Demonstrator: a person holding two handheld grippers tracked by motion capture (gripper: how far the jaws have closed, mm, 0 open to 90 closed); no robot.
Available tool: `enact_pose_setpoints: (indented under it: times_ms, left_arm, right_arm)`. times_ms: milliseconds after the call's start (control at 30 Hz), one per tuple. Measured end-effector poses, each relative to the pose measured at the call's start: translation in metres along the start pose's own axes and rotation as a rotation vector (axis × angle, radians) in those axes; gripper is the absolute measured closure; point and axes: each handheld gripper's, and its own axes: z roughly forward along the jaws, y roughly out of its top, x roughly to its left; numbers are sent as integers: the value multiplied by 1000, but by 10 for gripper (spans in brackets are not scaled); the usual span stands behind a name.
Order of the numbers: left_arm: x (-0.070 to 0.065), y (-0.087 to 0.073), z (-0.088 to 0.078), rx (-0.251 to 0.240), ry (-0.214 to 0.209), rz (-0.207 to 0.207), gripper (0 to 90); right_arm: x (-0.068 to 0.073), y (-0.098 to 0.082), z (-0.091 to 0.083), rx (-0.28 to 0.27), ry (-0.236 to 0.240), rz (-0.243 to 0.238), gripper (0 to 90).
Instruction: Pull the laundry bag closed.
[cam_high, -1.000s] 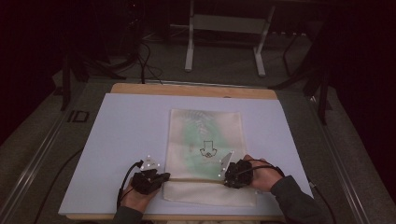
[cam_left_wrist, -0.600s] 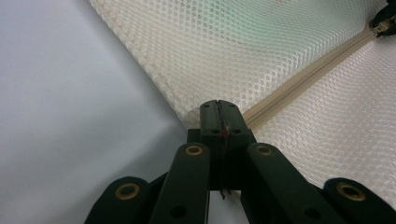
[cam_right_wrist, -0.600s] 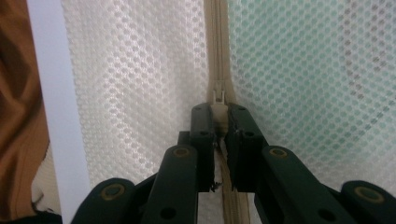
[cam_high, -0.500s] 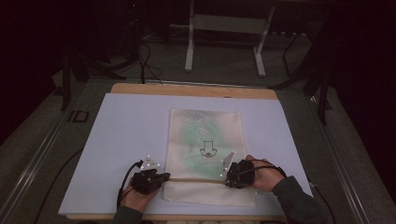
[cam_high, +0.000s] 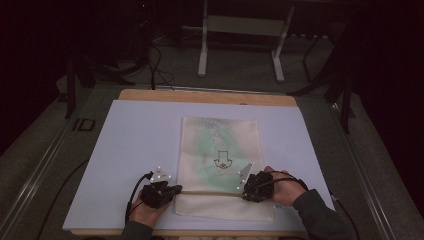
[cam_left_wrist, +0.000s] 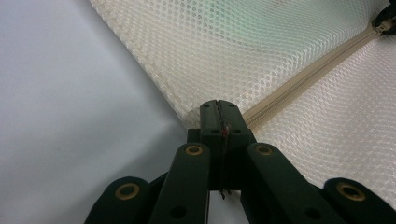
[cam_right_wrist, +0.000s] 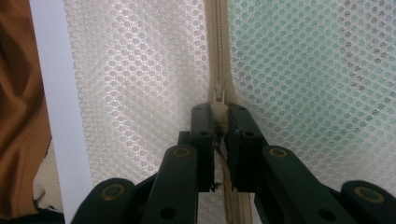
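Left black two-jaw gripper low at near-left, jaws pressed together. Right black two-jaw gripper opposite, jaws pinched on something small. Both hands wrap the grips.

Cream honeycomb-mesh cloth bag, woven zipper tape — matt, smooth white table sheet

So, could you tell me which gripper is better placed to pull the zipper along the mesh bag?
The right gripper: its jaws pinch the zipper pull. The left gripper clamps the mesh bag at the zipper's end, anchoring it.
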Motion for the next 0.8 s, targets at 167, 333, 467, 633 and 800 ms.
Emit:
enact_pose_setpoints:
  times_ms: [167, 333, 467, 633, 800]
  left_arm:
    - [0, 0, 0, 0, -1, -1, 894]
    - [0, 0, 0, 0, -1, 0, 894]
    - [0, 0, 0, -1, 0, 0, 894]
    - [0, 0, 0, 0, 0, 0, 894]
    - [0, 0, 0, 2, 2, 5, 894]
  right_arm:
    - [1, -1, -1, 6, -3, -2, 823]
    - [1, -1, -4, 4, -7, -7, 823]
    - [1, -2, -3, -2, -1, -3, 823]
    - [1, -3, -4, -4, -3, 2, 823]
    - [0, -3, -4, -6, -2, 3, 823]
